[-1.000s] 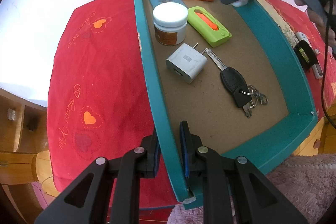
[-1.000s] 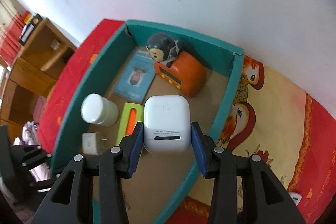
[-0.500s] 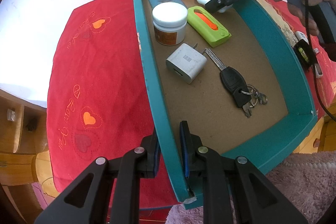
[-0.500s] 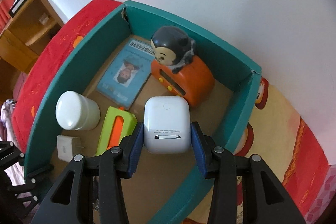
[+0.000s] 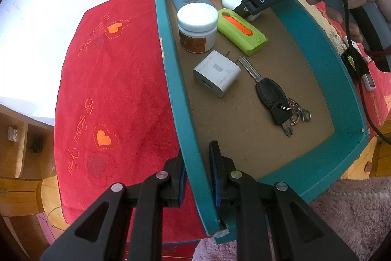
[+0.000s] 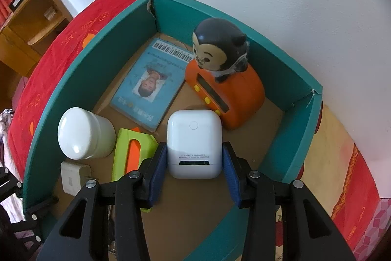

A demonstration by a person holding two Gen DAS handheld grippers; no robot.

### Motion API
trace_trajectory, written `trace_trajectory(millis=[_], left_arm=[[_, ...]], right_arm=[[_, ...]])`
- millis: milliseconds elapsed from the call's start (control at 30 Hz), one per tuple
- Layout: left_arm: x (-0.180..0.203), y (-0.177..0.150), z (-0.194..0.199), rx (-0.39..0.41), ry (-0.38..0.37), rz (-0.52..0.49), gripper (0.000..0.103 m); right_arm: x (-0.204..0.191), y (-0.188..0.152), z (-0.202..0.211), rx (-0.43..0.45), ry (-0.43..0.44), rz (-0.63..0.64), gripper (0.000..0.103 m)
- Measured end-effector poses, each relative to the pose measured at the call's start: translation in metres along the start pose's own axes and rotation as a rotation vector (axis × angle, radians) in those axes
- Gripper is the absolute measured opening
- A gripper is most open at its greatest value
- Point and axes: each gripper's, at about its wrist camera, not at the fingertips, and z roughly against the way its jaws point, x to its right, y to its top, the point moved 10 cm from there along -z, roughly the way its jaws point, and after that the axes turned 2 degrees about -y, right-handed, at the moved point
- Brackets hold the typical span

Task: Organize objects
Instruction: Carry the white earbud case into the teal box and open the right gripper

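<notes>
Left wrist view has the left gripper (image 5: 196, 177) pinched narrow on the teal box (image 5: 352, 87) wall, and ahead of it the right gripper (image 6: 194, 164) holds the white earbud case (image 6: 194, 143) low over the box floor. If it lets go now, the case could clip the green cutter (image 6: 133, 151) just left or the orange clock (image 6: 226, 94) ahead. Versus a second ago it's come down deeper into the box.

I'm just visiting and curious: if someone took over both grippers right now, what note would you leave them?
Left gripper: clamped on the teal box wall, steadying it.
Right gripper: holds the white earbud case low inside the box, beside the orange monkey clock.
Already in the box: jar, green cutter, charger, keys, blue card.
Left: release the case; small items remain outside.
</notes>
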Motion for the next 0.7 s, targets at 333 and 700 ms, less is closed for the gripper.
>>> trace_trajectory(millis=[333,700], left_arm=[[0.000,0.000,0.000,0.000,0.000,0.001,0.014],[0.000,0.000,0.000,0.004,-0.007,0.004,0.014]], right_arm=[[0.001,-0.006,0.006,0.019,0.007,-0.020,0.045],[0.012,-0.014,0.054,0.124,0.082,-0.138,0.056]])
